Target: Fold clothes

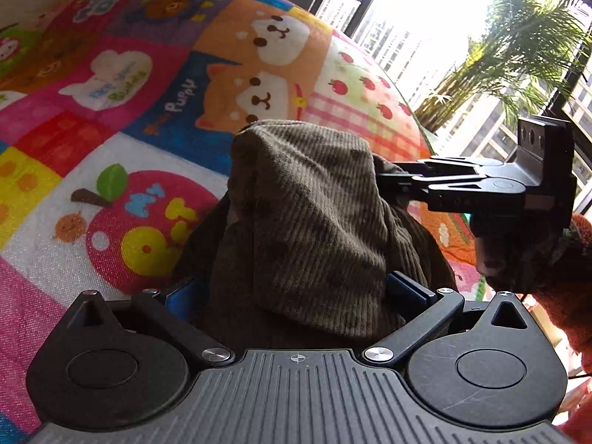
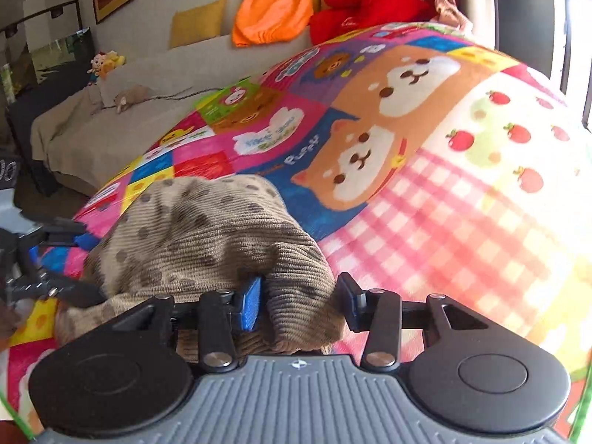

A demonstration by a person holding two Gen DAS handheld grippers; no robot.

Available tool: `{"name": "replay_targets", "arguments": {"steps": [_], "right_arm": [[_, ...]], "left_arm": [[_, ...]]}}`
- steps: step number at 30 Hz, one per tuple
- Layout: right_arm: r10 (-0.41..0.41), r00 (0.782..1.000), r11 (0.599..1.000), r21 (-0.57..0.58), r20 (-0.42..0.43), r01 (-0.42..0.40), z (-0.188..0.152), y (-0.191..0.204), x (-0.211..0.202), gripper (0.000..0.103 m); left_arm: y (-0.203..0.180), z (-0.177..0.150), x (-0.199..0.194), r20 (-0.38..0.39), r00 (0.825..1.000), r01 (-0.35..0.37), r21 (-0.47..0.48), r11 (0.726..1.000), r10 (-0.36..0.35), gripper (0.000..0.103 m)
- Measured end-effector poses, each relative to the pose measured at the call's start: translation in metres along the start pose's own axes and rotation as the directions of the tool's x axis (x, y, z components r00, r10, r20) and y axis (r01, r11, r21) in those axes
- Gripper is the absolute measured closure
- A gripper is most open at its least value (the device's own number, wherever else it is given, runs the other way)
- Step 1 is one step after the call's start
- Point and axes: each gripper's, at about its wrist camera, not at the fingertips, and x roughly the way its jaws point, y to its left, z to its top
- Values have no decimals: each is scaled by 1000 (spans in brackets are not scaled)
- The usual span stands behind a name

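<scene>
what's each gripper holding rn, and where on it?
Both hold the brown corduroy garment. The right gripper pinches a bunched edge fold. The left gripper has bunched cloth between its fingers; which part cannot be told.

Bright patchwork cartoon blanket (image 2: 425,170) covers surface; brown spotted corduroy garment (image 2: 207,236) lies bunched on it, near edge.

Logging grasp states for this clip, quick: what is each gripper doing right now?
Left gripper: fingers spread, with the brown corduroy garment bunched between them.
Right gripper: also spread around the same garment.
</scene>
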Motion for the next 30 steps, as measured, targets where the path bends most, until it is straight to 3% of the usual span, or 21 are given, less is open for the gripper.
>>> {"name": "replay_targets", "arguments": {"steps": [2,6,10,12,16,21,23,25,27,28,29,30], "right_arm": [[-36,999,999,-26,18,36,8,-4,8,59],[-82,995,994,-69,51,85,8,-4,2,51],[-171,977,972,-138,124,188,5,2,-18,42],[-211,961,961,-141,178,237,3,7,-37,42],[-16,978,996,-86,208,34,-7,20,-74,41],[99,979,989,-123,179,-78,-35,49,-80,41],[153,976,984,-118,154,-136,-42,59,-73,41],[189,974,974,-151,127,-170,-49,73,-66,41],[187,977,965,-204,101,-164,-55,88,-58,41],[173,980,959,-243,94,-146,-58,95,-54,41],[152,984,952,-280,92,-121,-61,100,-51,41],[133,987,946,-309,89,-99,-64,103,-50,41]], "left_arm": [[-8,-2,-3,-13,999,40,28,999,-40,0],[-21,5,-35,69,991,107,93,990,-114,0],[-10,30,-55,197,966,158,56,986,-166,0],[-2,39,-50,215,965,156,-1,988,-152,0],[20,42,-32,190,975,142,-147,979,-113,0],[39,13,-13,132,985,143,-253,957,-113,3],[41,5,-6,121,985,152,-275,950,-122,30],[38,4,-5,126,984,158,-276,948,-127,45],[28,2,-16,136,979,182,-246,952,-152,62],[23,1,-22,141,976,194,-230,954,-165,75],[18,0,-27,146,973,206,-215,955,-177,83],[13,-1,-33,150,970,218,-199,956,-190,84]]}}
